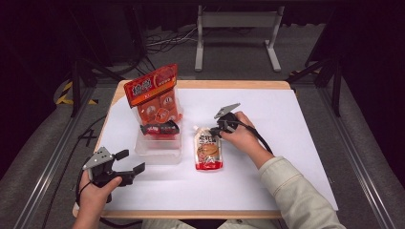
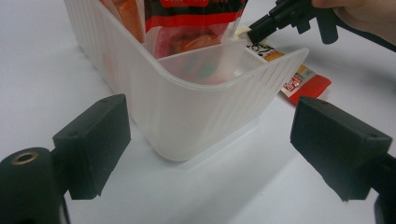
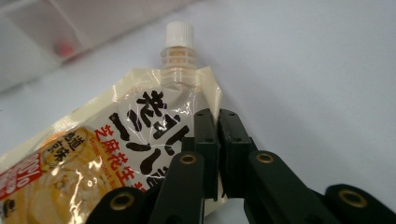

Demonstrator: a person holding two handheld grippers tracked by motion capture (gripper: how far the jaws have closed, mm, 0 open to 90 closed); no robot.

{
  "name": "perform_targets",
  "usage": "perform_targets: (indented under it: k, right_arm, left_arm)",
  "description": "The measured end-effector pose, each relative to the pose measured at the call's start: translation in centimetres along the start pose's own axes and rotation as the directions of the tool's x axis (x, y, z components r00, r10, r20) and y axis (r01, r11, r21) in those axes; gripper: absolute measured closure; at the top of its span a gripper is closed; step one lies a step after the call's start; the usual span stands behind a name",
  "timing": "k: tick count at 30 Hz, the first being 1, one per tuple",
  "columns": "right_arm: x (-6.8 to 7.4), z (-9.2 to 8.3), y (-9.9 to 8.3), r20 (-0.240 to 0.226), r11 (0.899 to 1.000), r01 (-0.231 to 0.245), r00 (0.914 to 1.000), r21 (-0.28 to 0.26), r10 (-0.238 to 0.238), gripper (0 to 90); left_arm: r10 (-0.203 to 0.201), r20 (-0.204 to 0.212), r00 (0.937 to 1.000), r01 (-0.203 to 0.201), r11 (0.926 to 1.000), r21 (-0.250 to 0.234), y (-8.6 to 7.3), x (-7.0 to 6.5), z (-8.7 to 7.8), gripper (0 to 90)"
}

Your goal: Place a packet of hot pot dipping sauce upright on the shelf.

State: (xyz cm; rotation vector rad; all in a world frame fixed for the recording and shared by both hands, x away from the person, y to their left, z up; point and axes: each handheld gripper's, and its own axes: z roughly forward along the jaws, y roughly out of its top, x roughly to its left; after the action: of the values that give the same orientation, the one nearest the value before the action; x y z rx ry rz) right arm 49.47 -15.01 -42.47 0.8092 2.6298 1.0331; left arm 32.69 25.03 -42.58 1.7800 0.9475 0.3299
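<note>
A cream spouted pouch (image 1: 208,150) with a red bottom lies flat on the white sheet, its white cap (image 3: 180,31) pointing away. My right gripper (image 1: 216,130) is shut on the pouch's upper right edge (image 3: 140,135), with the film pinched between its pads (image 3: 205,128). My left gripper (image 1: 131,161) rests at the table's front left and is open with nothing between its fingers (image 2: 95,140). It faces the near corner of a clear plastic bin (image 2: 196,112). The left gripper view also shows the right gripper (image 2: 261,30) on the pouch (image 2: 299,79) beyond the bin.
The clear bin (image 1: 160,155) holds a tall orange snack pack (image 1: 153,93) standing upright and a dark red packet (image 1: 160,128) lying across it. The white sheet (image 1: 267,119) covers the wooden table. A metal stand (image 1: 236,33) is on the floor behind.
</note>
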Motion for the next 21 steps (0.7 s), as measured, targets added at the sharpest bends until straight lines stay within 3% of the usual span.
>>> perform_targets:
  k: [8, 14, 21]
  right_arm:
    - [0.4, -2.5, 0.8, -0.020, 0.997, 0.008, 0.9998, -0.076, -0.009, 88.1]
    - [1.3, -5.4, 1.5, -0.037, 0.990, 0.030, 0.9987, -0.139, -0.036, 88.3]
    - [2.1, -8.4, 1.7, -0.106, 0.976, -0.001, 0.9941, -0.217, -0.023, 88.6]
  left_arm:
    - [0.000, 0.000, 1.0000, 0.000, 1.0000, 0.000, 0.1, -0.1, -0.1, 13.0]
    - [0.001, 0.000, 1.0000, -0.001, 1.0000, 0.000, 0.1, -0.2, -0.1, 13.0]
    - [0.006, -0.001, 1.0000, -0.006, 1.0000, -0.004, 0.1, -0.2, -0.1, 13.0]
